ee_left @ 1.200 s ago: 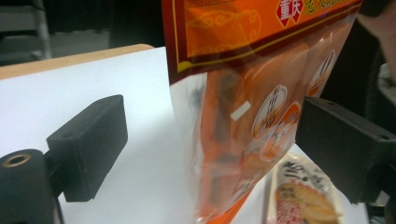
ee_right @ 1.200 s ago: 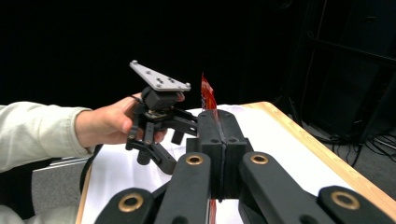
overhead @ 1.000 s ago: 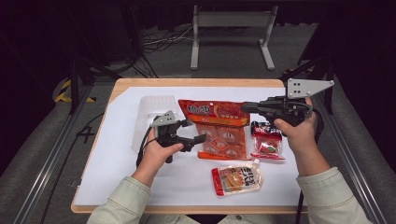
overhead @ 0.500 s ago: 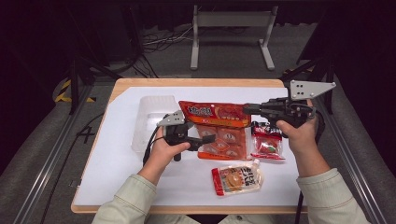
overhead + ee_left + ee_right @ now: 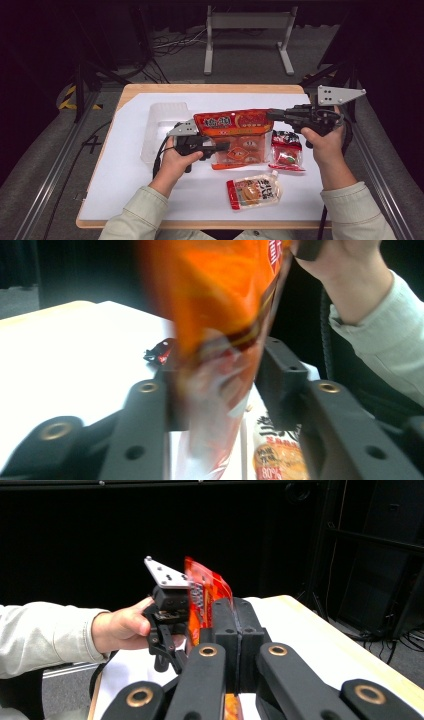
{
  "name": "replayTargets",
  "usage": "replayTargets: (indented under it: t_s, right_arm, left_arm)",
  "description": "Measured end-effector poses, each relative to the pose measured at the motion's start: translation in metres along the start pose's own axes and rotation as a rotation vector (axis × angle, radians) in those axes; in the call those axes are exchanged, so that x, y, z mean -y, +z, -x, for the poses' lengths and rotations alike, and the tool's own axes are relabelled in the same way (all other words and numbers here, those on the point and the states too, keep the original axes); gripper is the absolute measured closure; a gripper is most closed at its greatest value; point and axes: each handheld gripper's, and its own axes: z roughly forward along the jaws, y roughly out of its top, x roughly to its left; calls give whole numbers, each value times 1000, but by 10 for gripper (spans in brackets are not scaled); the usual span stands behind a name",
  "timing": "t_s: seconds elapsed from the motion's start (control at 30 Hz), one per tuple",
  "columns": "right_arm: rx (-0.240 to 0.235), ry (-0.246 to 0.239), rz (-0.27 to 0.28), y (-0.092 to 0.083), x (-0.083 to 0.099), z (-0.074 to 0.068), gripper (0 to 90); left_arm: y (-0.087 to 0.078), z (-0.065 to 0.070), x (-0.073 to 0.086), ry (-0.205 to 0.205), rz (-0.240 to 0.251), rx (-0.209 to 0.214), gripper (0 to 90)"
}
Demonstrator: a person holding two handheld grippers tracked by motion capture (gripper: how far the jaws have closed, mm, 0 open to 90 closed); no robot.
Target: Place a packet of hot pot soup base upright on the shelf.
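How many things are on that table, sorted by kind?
Snack packets: 3, namely the big orange bag, a small red packet and a pale pouch.
Clear plastic trays: 1.
Hand-held grippers: 2, left and right.
Total: 6.

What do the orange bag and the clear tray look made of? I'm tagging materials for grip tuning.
Orange bag: thin glossy plastic film, apparently; it shines, and its lower part is see-through in the left gripper view. Clear tray: seemingly rigid translucent plastic, with the white sheet showing through it.
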Motion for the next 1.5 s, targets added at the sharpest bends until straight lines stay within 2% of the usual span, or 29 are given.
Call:
replayTargets:
  t_s: [0.07,0.23,0.33,0.63,0.77,0.87,0.93,0.97,1.03,1.07,1.1,1.13,1.17,1.2,1.23,1.27,1.37,1.5]
  right_arm:
    - [8,2,1,-2,1,1,900]
    - [19,4,6,-8,2,2,900]
    - [25,10,18,-12,3,2,900]
    - [51,2,33,-17,2,1,900]
    - [76,-8,51,-19,3,0,900]
    - [90,4,77,-20,4,0,801]
    - [96,6,82,-21,5,0,792]
    - [102,7,90,-22,6,0,780]
    - [150,22,110,-28,11,0,731]
    - [191,34,97,-30,12,0,710]
    - [191,34,97,-30,12,0,710]
    - [255,26,64,-30,14,-2,688]
    - [319,25,3,-28,19,-5,659]
    - [319,25,3,-28,19,-5,659]
    - [334,30,-9,-27,21,-5,646]
    - [361,42,-25,-26,26,-6,624]
    - [360,95,-39,-25,37,-3,613]
    - [364,117,-67,-24,44,-1,602]
  left_arm:
    - [0,4,-3,27,-22,7,685]
    - [2,9,-8,19,-43,19,708]
    - [1,13,-15,49,-68,2,711]
    - [-2,21,-28,53,-100,-13,713]
    - [-6,25,-38,54,-116,-40,714]
    - [-9,25,-44,41,-116,-51,714]
    - [-12,25,-46,42,-117,-55,714]
    - [-15,25,-48,30,-109,-56,714]
    - [-23,25,-55,44,-93,-67,715]
    - [-23,25,-55,44,-93,-67,714]
    - [-26,25,-57,58,-93,-75,714]
    - [-29,25,-60,62,-95,-79,714]
    - [-31,24,-63,66,-99,-85,715]
    - [-33,23,-65,68,-100,-89,715]
    - [-37,21,-68,83,-102,-101,715]
    - [-40,20,-71,82,-100,-105,714]
    - [-49,16,-77,81,-86,-119,715]
    - [-58,12,-84,88,-72,-135,714]
